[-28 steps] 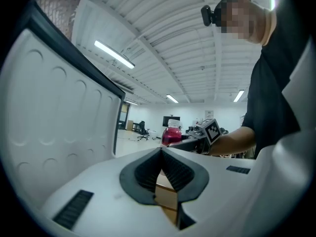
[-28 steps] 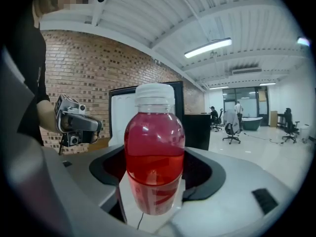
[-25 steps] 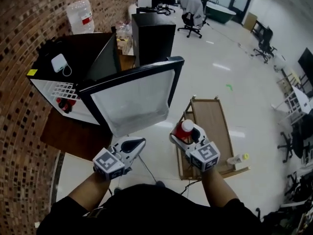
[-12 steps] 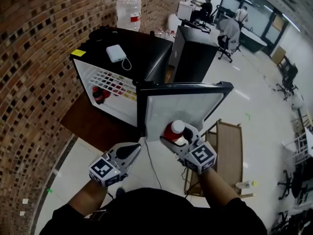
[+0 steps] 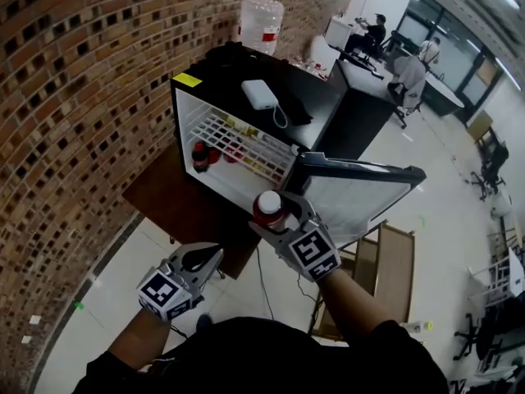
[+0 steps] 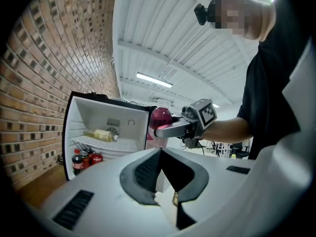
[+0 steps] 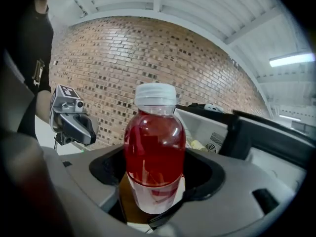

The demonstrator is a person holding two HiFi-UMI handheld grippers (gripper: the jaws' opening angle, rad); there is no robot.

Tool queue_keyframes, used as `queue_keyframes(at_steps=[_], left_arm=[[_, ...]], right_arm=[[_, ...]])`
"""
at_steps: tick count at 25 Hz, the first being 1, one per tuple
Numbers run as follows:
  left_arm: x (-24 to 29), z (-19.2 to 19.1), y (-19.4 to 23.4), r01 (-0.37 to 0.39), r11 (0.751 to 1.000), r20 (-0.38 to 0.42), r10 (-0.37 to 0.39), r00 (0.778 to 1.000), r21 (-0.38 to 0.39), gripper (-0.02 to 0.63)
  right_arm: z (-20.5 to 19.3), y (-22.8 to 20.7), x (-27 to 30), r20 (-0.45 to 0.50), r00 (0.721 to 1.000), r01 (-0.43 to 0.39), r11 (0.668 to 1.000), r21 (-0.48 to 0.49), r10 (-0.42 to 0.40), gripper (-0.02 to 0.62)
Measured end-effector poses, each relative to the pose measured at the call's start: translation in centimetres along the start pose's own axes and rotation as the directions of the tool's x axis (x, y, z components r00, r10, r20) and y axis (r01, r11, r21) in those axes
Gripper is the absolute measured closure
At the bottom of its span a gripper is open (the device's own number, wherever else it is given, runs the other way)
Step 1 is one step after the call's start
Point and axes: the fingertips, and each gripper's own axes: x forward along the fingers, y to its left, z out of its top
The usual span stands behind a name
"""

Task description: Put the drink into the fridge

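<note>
A red drink bottle (image 5: 268, 208) with a white cap stands upright between the jaws of my right gripper (image 5: 271, 217), which is shut on its lower body (image 7: 154, 152). It hangs in front of the small black fridge (image 5: 182, 113), just below the open white compartment and beside the open door (image 5: 361, 191). The fridge's wire shelf (image 5: 246, 142) carries a few items. My left gripper (image 5: 212, 255) is lower and to the left over the floor, shut with nothing in it. From the left gripper view, the drink bottle (image 6: 159, 120) shows before the fridge (image 6: 106, 120).
A cola bottle and red cans (image 5: 201, 156) stand at the fridge's bottom left. A white power bank (image 5: 261, 94) lies on top, a water jug (image 5: 261, 21) behind. The fridge rests on a brown board (image 5: 168, 212) by the brick wall. A wooden frame (image 5: 394, 273) lies at right.
The view has swung left, so the fridge's inside now faces me. My right gripper has carried the bottle forward and left, up to the fridge opening. The left gripper stays low.
</note>
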Motion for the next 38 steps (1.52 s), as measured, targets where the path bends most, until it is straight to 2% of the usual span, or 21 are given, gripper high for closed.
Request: queue_keyframes(at_steps=[5,11,15,20,26,31,38], left_arm=[[-4.1,0.5,3.4,-0.054,0.999,0.015,0.054,0.998,0.002,0.612],[-8.7,0.6,6.7,-0.098,0.995,0.027,0.098,0.995,-0.005,0.612],[-11.1,0.7,8.5,-0.127,0.992,0.042,0.128,0.991,-0.016,0.612],[-13.8,0.5,10.6,-0.152,0.988,0.053,0.153,0.987,-0.019,0.612],[-16.2,0.0,12.6,-0.177,0.984,0.063,0.179,0.982,-0.032,0.612],[-17.5,-0.2,13.9,-0.194,0.98,0.081,0.197,0.977,-0.044,0.612],[-19.4,-0.9,15.0,-0.224,0.972,0.081,0.229,0.97,-0.067,0.612]], right_arm=[[1.5,1.2,5.4,-0.079,0.997,0.005,0.998,-0.064,-0.01,0.253],[1.4,0.2,11.3,-0.158,0.983,0.069,0.982,-0.176,-0.097,0.253],[1.2,-1.4,14.2,-0.246,0.955,0.106,0.963,-0.248,-0.168,0.253],[0.2,-3.8,17.3,-0.348,0.905,0.126,0.937,-0.327,-0.243,0.252],[-1.1,-6.7,20.6,-0.475,0.824,0.118,0.913,-0.389,-0.309,0.252],[-4.1,-10.1,22.7,-0.609,0.706,0.074,0.892,-0.446,-0.362,0.252],[-7.6,-13.1,23.8,-0.745,0.545,0.003,0.89,-0.456,-0.384,0.25]])
